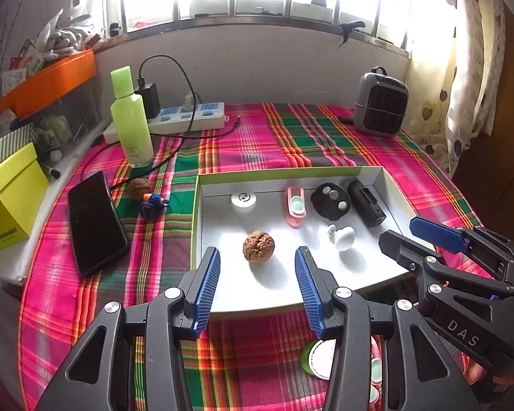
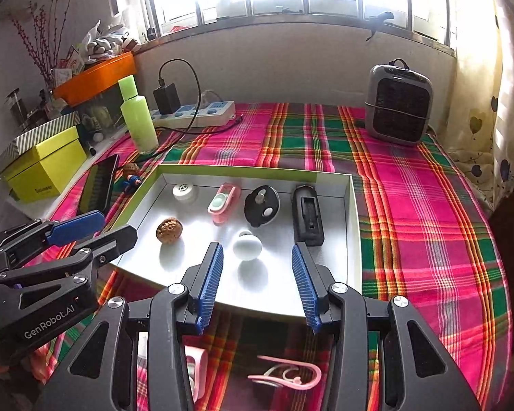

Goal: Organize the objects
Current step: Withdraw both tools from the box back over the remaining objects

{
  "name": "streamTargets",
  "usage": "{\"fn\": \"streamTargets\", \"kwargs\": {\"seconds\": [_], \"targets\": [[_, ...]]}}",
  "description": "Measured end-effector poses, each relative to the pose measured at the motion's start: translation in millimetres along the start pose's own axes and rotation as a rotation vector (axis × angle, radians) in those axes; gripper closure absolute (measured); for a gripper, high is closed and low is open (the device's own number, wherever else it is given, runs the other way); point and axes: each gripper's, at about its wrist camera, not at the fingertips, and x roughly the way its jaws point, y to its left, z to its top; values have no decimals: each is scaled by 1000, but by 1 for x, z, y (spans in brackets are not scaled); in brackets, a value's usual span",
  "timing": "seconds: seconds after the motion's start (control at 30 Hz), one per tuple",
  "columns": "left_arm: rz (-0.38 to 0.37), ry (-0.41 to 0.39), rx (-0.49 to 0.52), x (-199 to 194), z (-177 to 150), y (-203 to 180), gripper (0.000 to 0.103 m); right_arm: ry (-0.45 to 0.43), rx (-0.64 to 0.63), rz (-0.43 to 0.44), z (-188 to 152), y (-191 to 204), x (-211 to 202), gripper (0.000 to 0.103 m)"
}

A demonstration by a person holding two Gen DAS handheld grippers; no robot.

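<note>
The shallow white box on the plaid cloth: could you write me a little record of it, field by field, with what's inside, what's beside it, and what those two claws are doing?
Container: shallow white cardboard box, lime-edged, on plaid tablecloth
Back row: white round cap; pink oblong case; black oval disc; black rectangular block
Front row: brown walnut; white knob
Outside, left: second walnut; black phone
Left gripper: open, empty
Right gripper: open, empty

Two walnuts [image 1: 258, 247] [image 1: 139, 188], one white knob [image 1: 343, 238], one phone [image 1: 96, 222].
</note>
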Motion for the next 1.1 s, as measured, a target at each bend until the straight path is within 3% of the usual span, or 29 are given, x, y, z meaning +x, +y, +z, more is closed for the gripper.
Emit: {"fn": "streamTargets", "kwargs": {"seconds": [0.63, 1.1], "targets": [[-21, -1, 11, -26, -38, -12, 59, -14, 18, 4, -39, -6, -32, 60], [-110, 47, 21, -28, -69, -23, 58, -7, 17, 6, -73, -16, -44, 60]]}}
